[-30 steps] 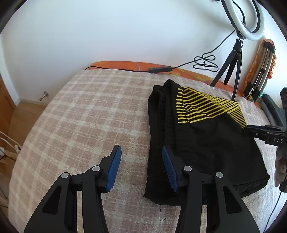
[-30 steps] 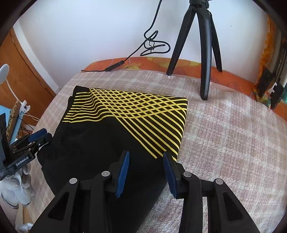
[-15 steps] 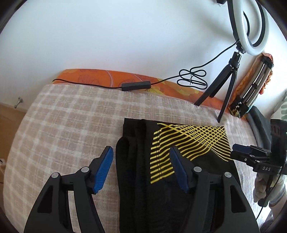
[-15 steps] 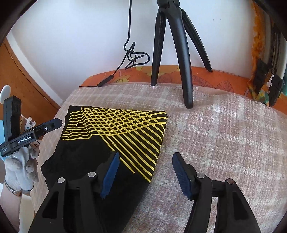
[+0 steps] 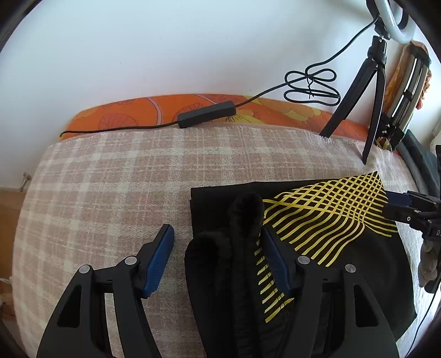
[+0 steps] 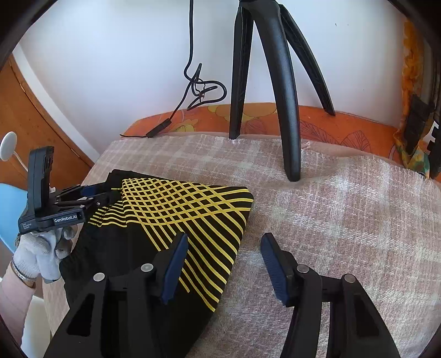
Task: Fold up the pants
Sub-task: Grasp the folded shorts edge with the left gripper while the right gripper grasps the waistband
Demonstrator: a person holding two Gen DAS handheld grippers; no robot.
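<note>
The black pants [image 5: 317, 247] with a yellow line pattern lie folded on the plaid blanket [image 5: 110, 192]. My left gripper [image 5: 217, 247] is open, its jaws on either side of the bunched black waistband edge [image 5: 245, 217], which rises between them. My right gripper [image 6: 223, 256] is open and straddles the right edge of the pants [image 6: 176, 209], left finger over the yellow pattern, right finger over the blanket [image 6: 344, 206]. The left gripper also shows in the right wrist view [image 6: 91, 197] at the far left corner of the pants.
A black tripod [image 6: 275, 82] with a ring light [image 5: 391, 24] stands on the blanket's far edge. A cable with an inline box [image 5: 206, 117] lies along the orange mattress edge [image 5: 137, 110]. White wall behind; wooden furniture [image 6: 27, 124] at left.
Both grippers moved forward toward the far end of the pants and lowered. The left now brackets the waistband edge; the right opened wider and shifted right over the pants' edge.
</note>
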